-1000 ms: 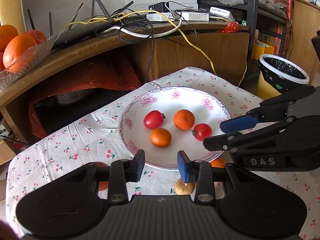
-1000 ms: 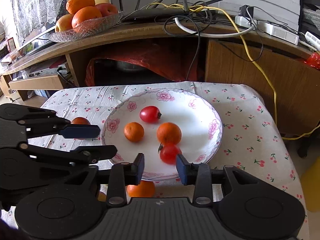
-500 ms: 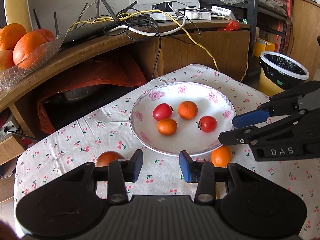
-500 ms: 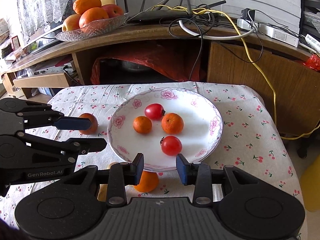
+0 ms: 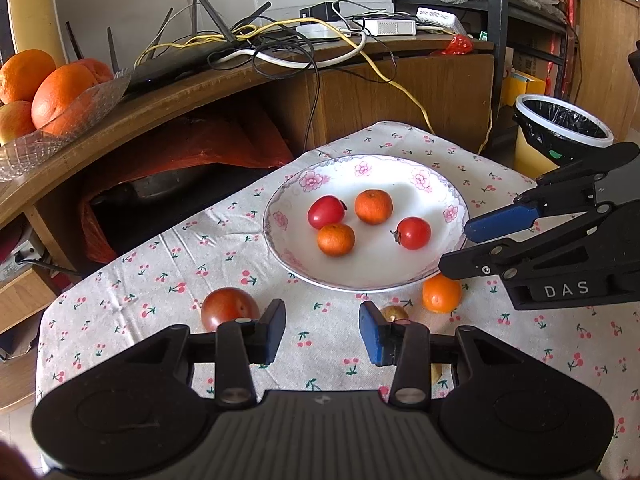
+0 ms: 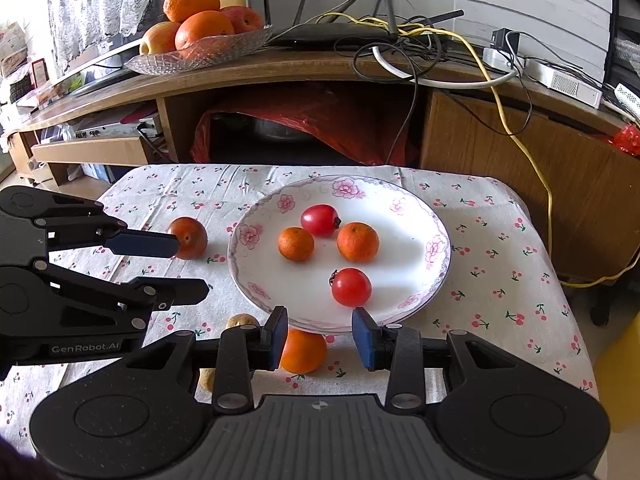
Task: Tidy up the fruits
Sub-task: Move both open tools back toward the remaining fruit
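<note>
A white flowered plate (image 5: 380,268) (image 6: 404,256) on the cherry-print cloth holds two red tomatoes (image 5: 326,211) (image 5: 413,233) and two mandarins (image 5: 373,206) (image 5: 335,239). On the cloth in front of it lie a dark red tomato (image 5: 229,307) (image 6: 189,237), a mandarin (image 5: 441,293) (image 6: 303,350) and a small brown fruit (image 5: 394,312) (image 6: 241,320). My left gripper (image 5: 322,332) (image 6: 188,267) hovers open over the cloth, nothing between its pads. My right gripper (image 6: 320,338) (image 5: 454,248) hangs open at the plate's near rim, above the loose mandarin and not touching it.
Behind the small table (image 6: 500,264) runs a wooden shelf (image 6: 280,72) with a glass bowl of oranges and apples (image 6: 200,36), a router and tangled cables (image 6: 400,40). A bin lined with a black bag (image 5: 560,124) stands at the right.
Both views have drawn back from the plate, which now looks smaller and farther. The dark tomato and the loose mandarin have come fully into sight. The left jaws stand slightly wider.
</note>
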A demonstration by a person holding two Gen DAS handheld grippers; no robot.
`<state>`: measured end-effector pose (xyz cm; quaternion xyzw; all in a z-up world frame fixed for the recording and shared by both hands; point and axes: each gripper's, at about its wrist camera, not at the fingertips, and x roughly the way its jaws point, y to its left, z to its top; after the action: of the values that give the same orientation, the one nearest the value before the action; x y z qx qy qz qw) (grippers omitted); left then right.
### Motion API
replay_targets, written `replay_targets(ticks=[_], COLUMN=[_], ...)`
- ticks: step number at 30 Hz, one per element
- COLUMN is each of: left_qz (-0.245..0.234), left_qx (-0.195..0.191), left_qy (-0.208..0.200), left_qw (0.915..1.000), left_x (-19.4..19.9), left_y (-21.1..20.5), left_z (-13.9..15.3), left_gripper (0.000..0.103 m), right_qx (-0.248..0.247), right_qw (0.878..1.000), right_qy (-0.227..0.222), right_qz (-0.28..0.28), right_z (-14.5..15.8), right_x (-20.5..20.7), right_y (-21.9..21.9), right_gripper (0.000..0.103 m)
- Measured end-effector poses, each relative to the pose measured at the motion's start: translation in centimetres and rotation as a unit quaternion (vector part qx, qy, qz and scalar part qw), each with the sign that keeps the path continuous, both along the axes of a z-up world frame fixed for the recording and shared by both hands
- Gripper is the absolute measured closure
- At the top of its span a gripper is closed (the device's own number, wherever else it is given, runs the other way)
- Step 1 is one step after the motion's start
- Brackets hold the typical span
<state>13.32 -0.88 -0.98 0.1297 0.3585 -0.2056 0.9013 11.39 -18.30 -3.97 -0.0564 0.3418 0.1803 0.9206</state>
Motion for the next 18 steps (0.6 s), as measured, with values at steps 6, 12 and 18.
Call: replay_targets(ticks=[6,12,18], left_qz=[-0.003,-0.008,-0.018], left_qx=[0.003,0.01,0.021], left_qy=[-0.001,0.003,0.004], left_qw=[1.0,0.9999,0.9996], left_x=[-0.2,-0.5,-1.1], left_y=[0.3,0.6,1.1], left_z=[0.0,-0.3,-0.6], left_gripper=[0.054,0.054,0.054], right_qx=[-0.003,-0.005,-0.001], right_qw=[1.0,1.0,1.0], right_qy=[0.0,0.001,0.002], right_qz=[0.001,0.006,0.02], right_z=[-0.1,-0.2,0.0], right_x=[0.0,-0.3,-1.2], right_y=[0.2,0.4,0.9], right_gripper=[0.072,0.072,0.072])
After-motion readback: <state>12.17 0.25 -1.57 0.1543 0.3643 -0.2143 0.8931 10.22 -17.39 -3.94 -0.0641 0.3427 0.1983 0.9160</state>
